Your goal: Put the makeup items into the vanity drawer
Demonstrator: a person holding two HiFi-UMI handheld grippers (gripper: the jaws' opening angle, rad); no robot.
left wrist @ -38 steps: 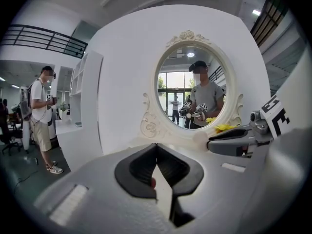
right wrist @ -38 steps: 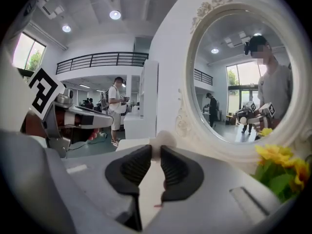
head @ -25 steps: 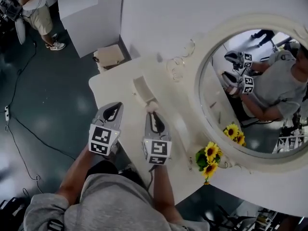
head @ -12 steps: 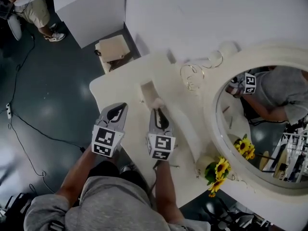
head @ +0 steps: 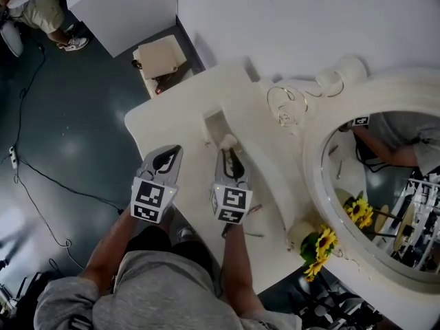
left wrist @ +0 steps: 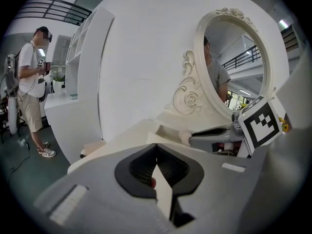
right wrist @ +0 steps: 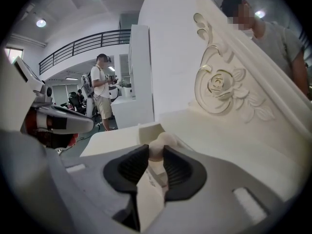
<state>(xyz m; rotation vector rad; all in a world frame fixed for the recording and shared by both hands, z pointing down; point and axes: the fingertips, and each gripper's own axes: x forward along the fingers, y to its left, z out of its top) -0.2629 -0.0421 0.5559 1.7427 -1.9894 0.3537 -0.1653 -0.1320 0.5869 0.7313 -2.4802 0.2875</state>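
Head view: cream vanity table (head: 172, 112) on a dark floor (head: 69, 115), white wall past it. Oval mirror (head: 385, 184) in a carved cream frame stands right of the right tongs (head: 228, 151), with sunflowers (head: 320, 247) at its foot, right of and nearer than the tongs. A beige stool (head: 161, 57) sits beyond the table ahead of the left tongs (head: 169, 154), a thin cable (head: 27, 167) runs over the floor to their left, and a person (head: 34, 5) stands far ahead-left by a white cabinet. Both bare forearms reach out from a grey shirt; the tongs sit side by side, close but apart, pointing away from the body and tilted down at the tabletop, left ones at the table's edge, right ones over the top. Left tongs' jaws are pressed together with nothing between them, clear in the left gripper view. Right tongs' jaws have just been opening, yet the pads are on the waist of a beige makeup sponge (right wrist: 157, 145), its round end poking out past the tips. The sponge is at the near end of the open drawer (head: 215, 124), a rectangular recess just ahead of the right tongs.
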